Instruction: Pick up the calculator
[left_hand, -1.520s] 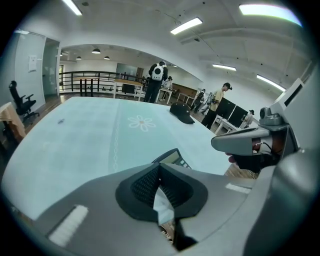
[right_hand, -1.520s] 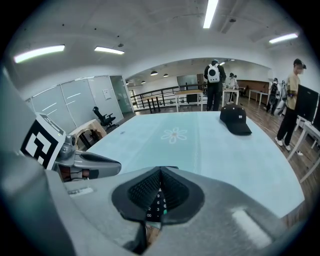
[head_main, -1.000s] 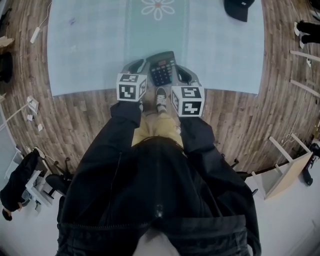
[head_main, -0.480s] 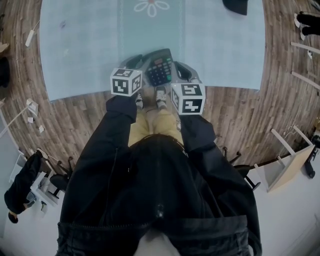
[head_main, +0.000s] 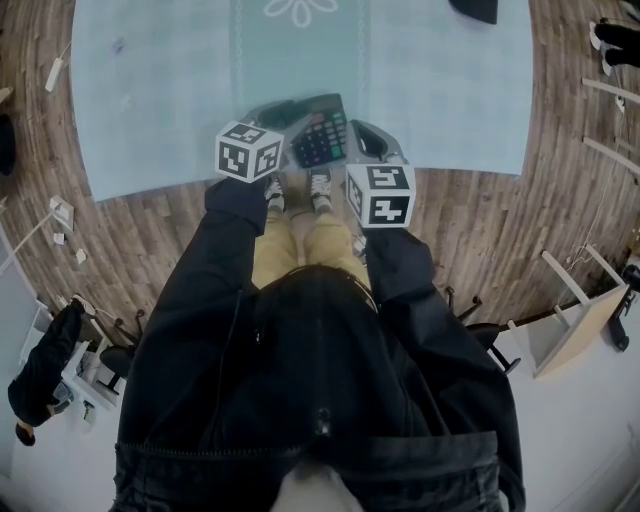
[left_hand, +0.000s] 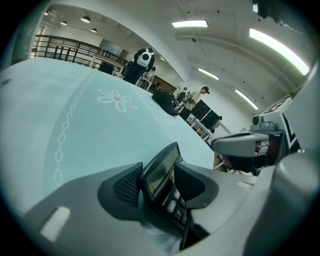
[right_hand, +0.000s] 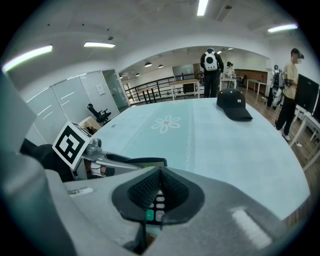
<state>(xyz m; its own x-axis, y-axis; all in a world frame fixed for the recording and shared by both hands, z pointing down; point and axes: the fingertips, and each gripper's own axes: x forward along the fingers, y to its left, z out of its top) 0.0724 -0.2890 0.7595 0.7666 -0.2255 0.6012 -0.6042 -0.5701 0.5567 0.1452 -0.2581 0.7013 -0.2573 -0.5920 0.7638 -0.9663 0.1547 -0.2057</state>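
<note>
The dark calculator (head_main: 322, 135) with its grey screen (left_hand: 162, 172) hangs over the near edge of the teal table (head_main: 160, 90). My right gripper (head_main: 362, 138) is shut on its right edge; the ribbed pads (right_hand: 159, 175) meet over the keys (right_hand: 155, 207). My left gripper (head_main: 285, 108) is at the calculator's left end and its jaws are opening. The screen end stands between the left gripper's (left_hand: 159, 175) pads, tilted, with no clear pressing contact. From the right gripper view, the left gripper's marker cube (right_hand: 75, 142) shows at the left.
A black cap (right_hand: 234, 106) lies at the table's far right (head_main: 475, 8). A flower pattern (head_main: 300, 10) marks the cloth's middle. My shoes (head_main: 320, 185) stand on the wood floor by the table edge. A white rack (head_main: 575, 320) is on the floor at right. People stand behind the table.
The left gripper's jaws have spread apart around the calculator's end, and its cube has shifted left and toward the table. The right gripper and the calculator have stayed nearly in place.
</note>
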